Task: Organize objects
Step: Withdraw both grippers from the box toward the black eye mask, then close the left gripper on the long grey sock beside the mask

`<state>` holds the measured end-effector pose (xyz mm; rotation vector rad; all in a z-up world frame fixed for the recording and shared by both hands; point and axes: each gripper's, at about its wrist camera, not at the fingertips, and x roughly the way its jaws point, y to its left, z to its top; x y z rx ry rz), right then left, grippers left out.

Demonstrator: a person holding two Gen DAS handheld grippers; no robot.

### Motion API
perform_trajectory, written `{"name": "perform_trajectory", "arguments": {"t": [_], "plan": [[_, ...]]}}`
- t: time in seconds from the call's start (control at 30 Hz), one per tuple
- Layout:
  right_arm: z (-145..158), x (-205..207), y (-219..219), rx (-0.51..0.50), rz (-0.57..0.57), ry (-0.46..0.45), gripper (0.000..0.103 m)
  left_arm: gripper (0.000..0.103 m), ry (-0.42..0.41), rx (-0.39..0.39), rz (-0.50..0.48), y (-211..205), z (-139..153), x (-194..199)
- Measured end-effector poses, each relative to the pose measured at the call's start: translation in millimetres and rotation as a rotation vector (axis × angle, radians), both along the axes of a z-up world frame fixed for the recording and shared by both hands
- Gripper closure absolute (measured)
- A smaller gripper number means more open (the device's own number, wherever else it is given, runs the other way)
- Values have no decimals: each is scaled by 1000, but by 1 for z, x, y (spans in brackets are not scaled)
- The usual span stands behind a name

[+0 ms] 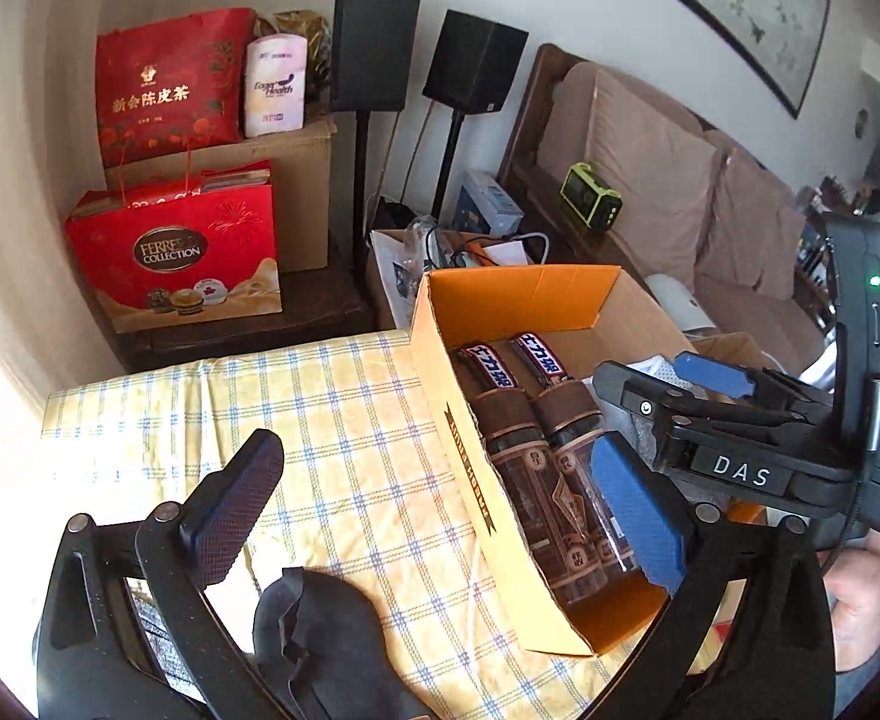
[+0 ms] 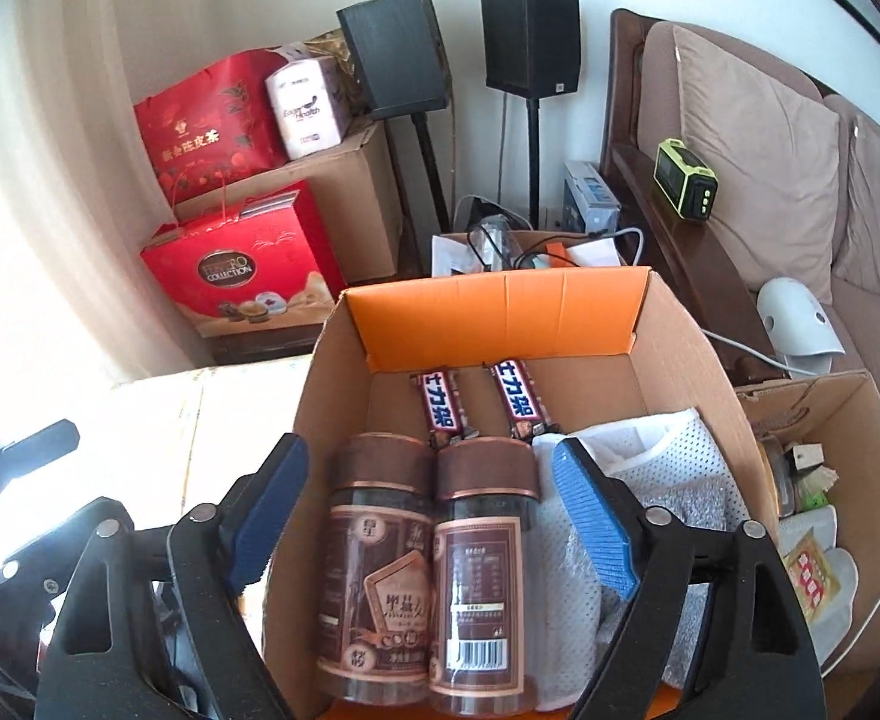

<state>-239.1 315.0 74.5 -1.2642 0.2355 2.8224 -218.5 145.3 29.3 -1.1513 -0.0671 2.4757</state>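
An open cardboard box (image 1: pixel 469 462) (image 2: pixel 332 360) stands on a yellow checked cloth (image 1: pixel 332 420). Inside lie two brown jars (image 2: pixel 380 570) (image 2: pixel 484 576) side by side, two candy bars (image 2: pixel 440 405) (image 2: pixel 520 399) behind them, and white mesh padding (image 2: pixel 649 462). The jars (image 1: pixel 559 480) and bars (image 1: pixel 511 363) also show in the left wrist view. My left gripper (image 1: pixel 440 504) is open and empty, straddling the box's left wall. My right gripper (image 2: pixel 434 510) is open and empty above the jars; it also shows in the left wrist view (image 1: pixel 697 396).
A second open box (image 2: pixel 847 420) with small items sits right of the main box. Red gift bags (image 1: pixel 182 252), a large carton (image 1: pixel 296 180), two speakers on stands (image 1: pixel 374 54) and a sofa (image 1: pixel 679 180) lie beyond. A dark fabric piece (image 1: pixel 320 630) lies on the cloth.
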Motion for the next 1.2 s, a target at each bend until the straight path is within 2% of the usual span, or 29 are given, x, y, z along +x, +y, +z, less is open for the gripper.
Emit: {"name": "perform_trajectory", "arguments": {"t": [0.1, 0.47, 0.63, 0.83, 1.0, 1.2], "plan": [[4, 12, -9, -9, 16, 15, 2, 0, 11, -2, 20, -13, 2, 13], [12, 49, -50, 38, 52, 57, 1, 0, -8, 4, 67, -60, -1, 50], [5, 59, -64, 12, 68, 45, 1, 0, -13, 11, 85, -88, 3, 66], [0, 70, -90, 4, 134, 27, 1, 0, -4, -5, 160, -130, 4, 83], [-3, 79, -116, 25, 198, 25, 1, 0, -28, -12, 226, -164, -9, 93], [-13, 88, -144, 16, 262, 30, 1, 0, -78, 3, 285, -195, -39, 105]]}}
